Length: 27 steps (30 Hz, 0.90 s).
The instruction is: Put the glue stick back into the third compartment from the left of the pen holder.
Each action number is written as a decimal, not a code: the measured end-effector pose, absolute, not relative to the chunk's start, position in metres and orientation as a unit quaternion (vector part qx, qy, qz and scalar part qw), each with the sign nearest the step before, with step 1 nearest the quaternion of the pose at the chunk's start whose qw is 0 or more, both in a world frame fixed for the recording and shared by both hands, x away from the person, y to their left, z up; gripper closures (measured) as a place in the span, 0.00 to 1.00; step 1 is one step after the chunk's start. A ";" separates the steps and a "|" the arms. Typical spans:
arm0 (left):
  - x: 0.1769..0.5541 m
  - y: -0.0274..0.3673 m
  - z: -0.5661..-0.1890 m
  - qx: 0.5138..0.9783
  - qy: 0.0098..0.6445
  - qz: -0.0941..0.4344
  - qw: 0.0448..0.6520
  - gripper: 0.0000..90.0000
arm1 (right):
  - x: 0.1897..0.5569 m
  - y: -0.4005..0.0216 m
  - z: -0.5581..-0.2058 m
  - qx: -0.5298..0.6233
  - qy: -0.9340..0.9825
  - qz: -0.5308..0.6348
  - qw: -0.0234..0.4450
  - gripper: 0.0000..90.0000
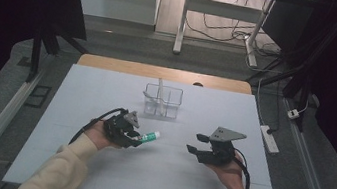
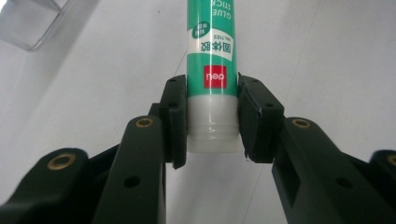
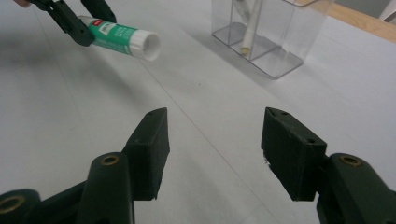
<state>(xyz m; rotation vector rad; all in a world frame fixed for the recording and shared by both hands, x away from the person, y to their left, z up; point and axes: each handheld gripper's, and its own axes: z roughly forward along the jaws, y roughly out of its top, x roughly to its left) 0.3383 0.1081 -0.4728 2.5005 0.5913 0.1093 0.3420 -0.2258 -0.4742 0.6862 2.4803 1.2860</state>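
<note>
The left hand-held gripper (image 2: 211, 119) clamps the glue stick (image 2: 211, 56), a light, stiff, slippery plastic tube, near its base, while the right hand-held gripper (image 3: 215, 154) gapes empty.

Cream knit sleeves run up from the bottom of the high view. The left gripper (image 1: 136, 136) is black, a grey three-cornered plate on top, black cable looping lower left. The right gripper (image 1: 196, 143) matches: black jaws, brass-ringed screws, square pads (image 3: 150, 140).
</note>
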 end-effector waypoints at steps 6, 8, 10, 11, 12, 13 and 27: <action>0.340 0.098 -0.474 0.936 0.214 0.042 0.277 0.72 | 0.342 -0.211 -0.471 0.221 0.859 0.444 0.130 0.46; 0.340 0.095 -0.474 0.936 0.213 0.043 0.277 0.72 | 0.341 -0.206 -0.470 0.215 0.861 0.443 0.128 0.45; 0.341 0.092 -0.474 0.936 0.211 0.043 0.277 0.72 | 0.340 -0.200 -0.469 0.208 0.865 0.438 0.125 0.45; 0.341 0.090 -0.475 0.937 0.209 0.043 0.277 0.72 | 0.340 -0.198 -0.468 0.204 0.868 0.434 0.127 0.45; 0.341 0.087 -0.475 0.937 0.207 0.041 0.277 0.72 | 0.340 -0.195 -0.468 0.200 0.870 0.434 0.126 0.45; 0.341 0.085 -0.476 0.938 0.205 0.040 0.277 0.72 | 0.340 -0.193 -0.468 0.196 0.872 0.430 0.126 0.45; 0.338 0.063 -0.479 0.944 0.181 0.028 0.273 0.72 | 0.344 -0.150 -0.465 0.120 0.915 0.369 0.110 0.47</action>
